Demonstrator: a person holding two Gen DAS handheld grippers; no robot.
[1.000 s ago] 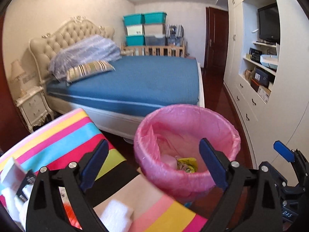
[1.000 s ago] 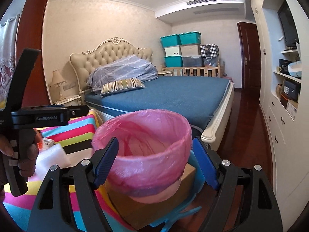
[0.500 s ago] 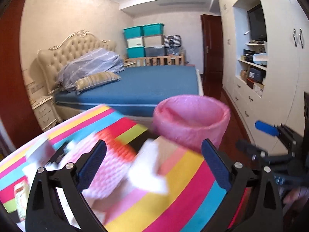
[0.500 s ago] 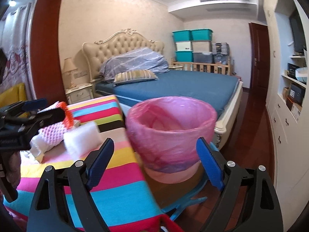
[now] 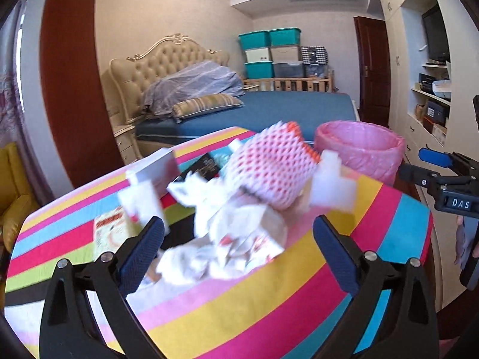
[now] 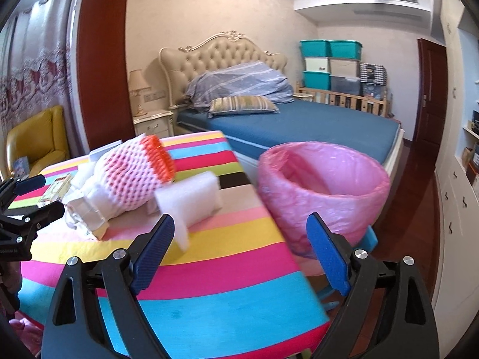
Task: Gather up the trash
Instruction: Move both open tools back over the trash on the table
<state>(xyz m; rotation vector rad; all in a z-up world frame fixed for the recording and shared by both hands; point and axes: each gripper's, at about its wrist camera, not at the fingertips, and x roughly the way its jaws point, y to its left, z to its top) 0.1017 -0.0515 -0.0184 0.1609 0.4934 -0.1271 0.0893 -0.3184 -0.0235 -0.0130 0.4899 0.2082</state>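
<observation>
back at the pile, both claws empty

i have the left gripper point(image 5: 238, 248) over the trash heap: crumpled tissue point(image 5: 209, 257), a pink foam fruit net point(image 5: 269, 170) and a white foam block point(image 6: 191, 200). its jaws have just been opening and stand wide, nothing between them. the right gripper point(image 6: 241, 251) is likewise spread and empty. next i judge: pick 1 piece, close, carry it to the pink-lined bin point(image 6: 323, 191) beside the striped tablecloth point(image 6: 227, 281). bedroom; blue bed point(image 6: 314, 128) behind.

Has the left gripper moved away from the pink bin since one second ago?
Yes. The left gripper hung open over the pink bin then; now the bin is far off at upper right, and the jaws face the trash pile on the striped table.
</observation>
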